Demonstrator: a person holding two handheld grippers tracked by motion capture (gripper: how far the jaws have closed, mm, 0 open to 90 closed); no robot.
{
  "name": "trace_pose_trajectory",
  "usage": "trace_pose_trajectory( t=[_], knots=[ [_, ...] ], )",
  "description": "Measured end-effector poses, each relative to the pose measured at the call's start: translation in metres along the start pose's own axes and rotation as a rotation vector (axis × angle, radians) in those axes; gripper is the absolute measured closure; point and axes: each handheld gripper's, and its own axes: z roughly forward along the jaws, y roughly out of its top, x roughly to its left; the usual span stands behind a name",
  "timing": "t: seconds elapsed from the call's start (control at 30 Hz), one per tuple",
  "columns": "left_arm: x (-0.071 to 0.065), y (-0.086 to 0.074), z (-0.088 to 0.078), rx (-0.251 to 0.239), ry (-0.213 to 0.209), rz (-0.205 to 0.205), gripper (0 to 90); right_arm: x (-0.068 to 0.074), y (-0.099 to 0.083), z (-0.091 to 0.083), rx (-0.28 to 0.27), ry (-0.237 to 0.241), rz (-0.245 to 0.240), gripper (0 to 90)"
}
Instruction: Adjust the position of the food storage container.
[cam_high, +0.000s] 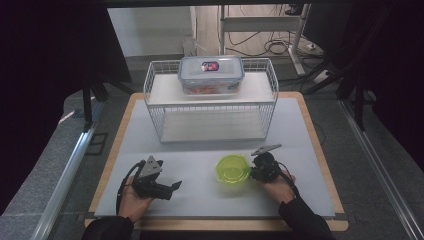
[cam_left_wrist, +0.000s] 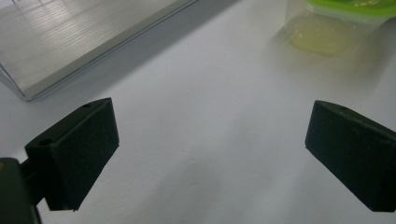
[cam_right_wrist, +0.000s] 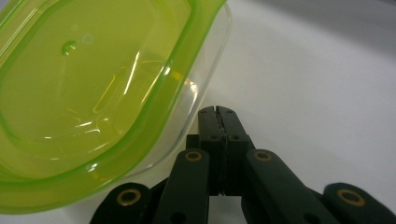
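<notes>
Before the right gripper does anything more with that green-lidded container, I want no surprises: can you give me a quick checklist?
1. Right gripper jaws pressed together, nothing between them: ok.
2. Right gripper beside the green-lidded container, at its wall; contact: cannot tell.
3. Lid seated on the container: ok.
4. Left gripper open, apart from the container: ok.
5. Wire rack behind, its lower shelf bare: ok.
6. Clear lidded box on the rack's top shelf: ok.
</notes>
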Motion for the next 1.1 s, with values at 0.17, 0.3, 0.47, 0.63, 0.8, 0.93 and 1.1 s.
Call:
trace_pose_trajectory(
  t=[0.17,0.3,0.47,0.63,0.8,0.93,1.1],
  knots=[
    [-0.001,0.0,0.001,0.004,-0.008,0.001,2.9,0.017,0.006,0.009,0.009,0.015,-0.045,90.0],
    [-0.002,0.0,0.002,0.009,-0.01,0.006,2.9,0.019,0.006,0.006,0.014,-0.012,-0.074,87.2],
    [-0.002,-0.001,0.003,0.013,-0.016,0.003,3.0,0.007,0.001,-0.01,-0.016,-0.077,-0.054,80.0],
    [-0.004,-0.001,0.005,0.023,-0.016,0.016,3.1,-0.002,-0.006,-0.023,-0.045,-0.097,-0.055,71.5],
    [-0.003,-0.002,0.005,0.02,-0.014,0.011,3.1,-0.008,-0.01,-0.035,-0.093,-0.092,-0.037,58.9],
    [-0.003,-0.002,0.005,0.022,-0.013,0.013,3.2,-0.012,-0.013,-0.041,-0.11,-0.079,-0.007,49.2],
    [-0.003,-0.002,0.005,0.021,-0.014,0.015,3.2,-0.016,-0.015,-0.045,-0.133,-0.059,0.027,43.5]
  ],
)
